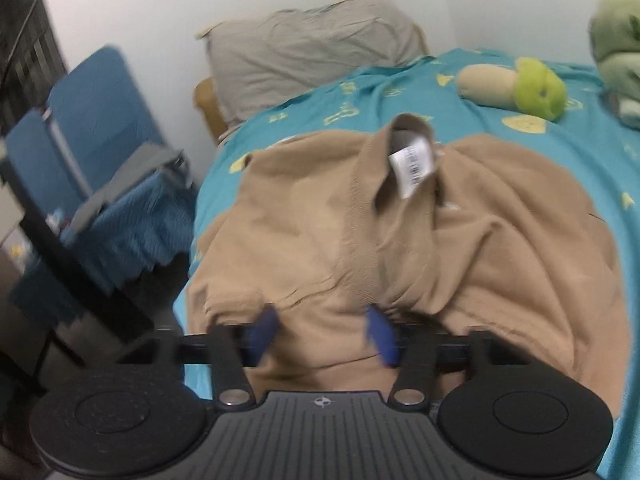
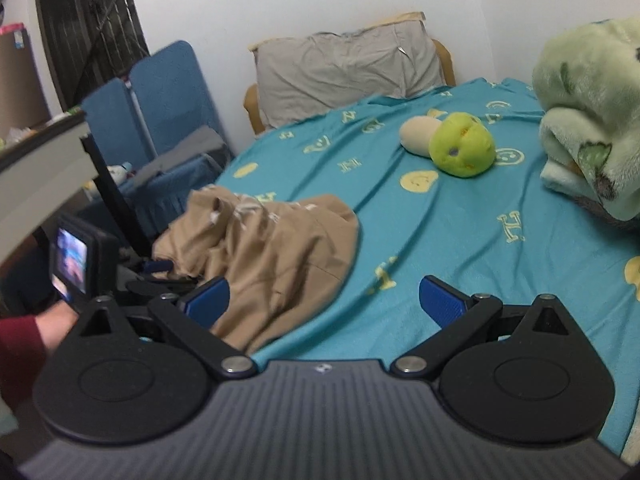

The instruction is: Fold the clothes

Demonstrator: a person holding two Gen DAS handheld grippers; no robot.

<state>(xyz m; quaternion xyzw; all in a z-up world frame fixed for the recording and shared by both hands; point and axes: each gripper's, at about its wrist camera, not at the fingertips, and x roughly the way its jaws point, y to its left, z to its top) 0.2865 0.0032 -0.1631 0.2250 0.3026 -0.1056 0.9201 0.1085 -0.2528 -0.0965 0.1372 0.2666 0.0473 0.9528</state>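
Note:
A crumpled tan garment (image 1: 400,232) lies on the teal bed sheet (image 1: 460,92), with its white label (image 1: 412,168) facing up near the collar. My left gripper (image 1: 322,332) is open, its blue pads (image 1: 262,332) low over the garment's near edge, with cloth between them. In the right wrist view the garment (image 2: 268,248) lies at the left, near the bed's left edge. My right gripper (image 2: 324,300) is open and empty above the sheet (image 2: 460,240), its left pad (image 2: 206,300) over the garment's near corner. The left gripper's body (image 2: 80,264) shows at the left.
A grey pillow (image 2: 348,76) leans at the head of the bed. A green and beige plush toy (image 2: 452,144) lies mid-bed. A folded pale green blanket (image 2: 592,120) sits at the right. A blue chair (image 1: 92,128) with cloth on it stands left of the bed.

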